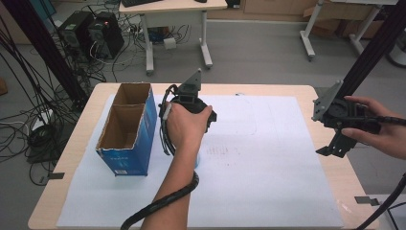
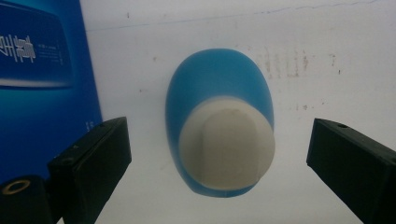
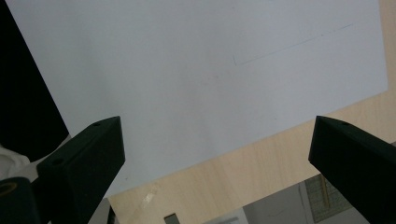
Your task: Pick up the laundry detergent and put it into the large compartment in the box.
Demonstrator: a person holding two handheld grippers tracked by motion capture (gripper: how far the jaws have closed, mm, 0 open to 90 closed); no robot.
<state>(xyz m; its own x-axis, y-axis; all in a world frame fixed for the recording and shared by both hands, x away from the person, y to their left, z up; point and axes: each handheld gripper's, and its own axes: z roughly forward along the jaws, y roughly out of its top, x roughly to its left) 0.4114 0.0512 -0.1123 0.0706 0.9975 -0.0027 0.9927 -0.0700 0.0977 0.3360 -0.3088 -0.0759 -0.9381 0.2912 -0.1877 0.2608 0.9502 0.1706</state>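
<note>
The left gripper [image 2: 219, 154] hangs over the sheet [image 2: 327, 56], jaws spread wide, nothing touching them. Between the jaws stands a bottle [image 2: 219, 126], seen almost straight down its top. Its long axis runs upright from the sheet toward the camera, with the cap [image 2: 227, 148] nearest the lens and the body leaning slightly away toward the top of the left gripper view. The body is smooth light blue and oval in section; the cap is cream-white, broad, with a flatter raised panel in its middle. No label or print is visible on it.

In the high view the left gripper [image 1: 200, 125] sits under the person's hand, just right of the box [image 1: 125, 125], and a sliver of the bottle [image 1: 197, 159] shows below the wrist on the white sheet.

The box is blue outside, bare brown cardboard inside, open-topped with two compartments. Its side bears white print and a pale band, too blurred and oblique to read.

The right gripper [image 1: 335, 143] is held well apart at the table's right edge [image 1: 335, 93], jaws spread and empty, above sheet [image 3: 187, 70] and bare wood [image 3: 261, 168].
</note>
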